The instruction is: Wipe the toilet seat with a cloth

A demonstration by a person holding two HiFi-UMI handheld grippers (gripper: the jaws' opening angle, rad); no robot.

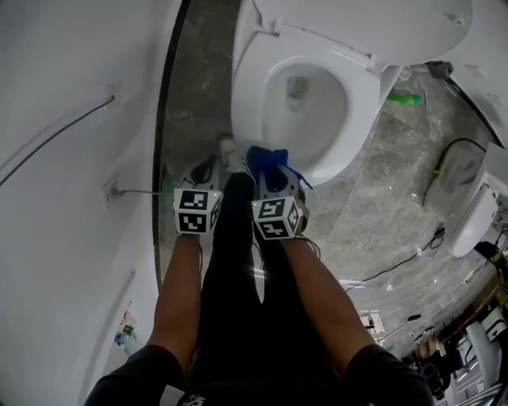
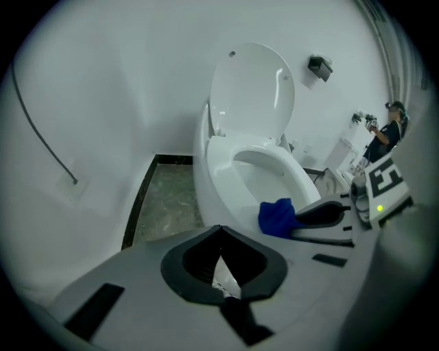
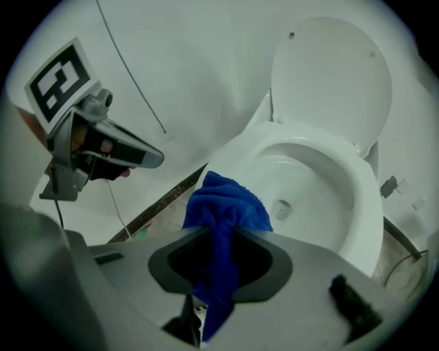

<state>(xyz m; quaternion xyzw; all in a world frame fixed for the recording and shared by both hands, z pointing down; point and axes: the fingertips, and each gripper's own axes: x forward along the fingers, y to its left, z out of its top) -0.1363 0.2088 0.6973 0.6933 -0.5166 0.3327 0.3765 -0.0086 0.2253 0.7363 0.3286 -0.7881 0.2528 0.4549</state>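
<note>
Hidden parts: cloth [image 3: 225, 206] tail lost inside right tool [image 3: 219, 240]; lid [image 1: 357, 24] cut off at the head view's top edge.
Cloth axis: along the jaws, bunched end pointing past their tips toward toilet seat [image 1: 361, 95].
Cloth place: at seat's front rim; contact unclear.
Right tool: clamped on cloth.
Left tool [image 2: 220, 233]: jaws together, empty.

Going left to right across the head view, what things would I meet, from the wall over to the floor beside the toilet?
thin grey wall cable → left gripper → right gripper, holding the crumpled blue cloth → green plastic item on the floor
</note>
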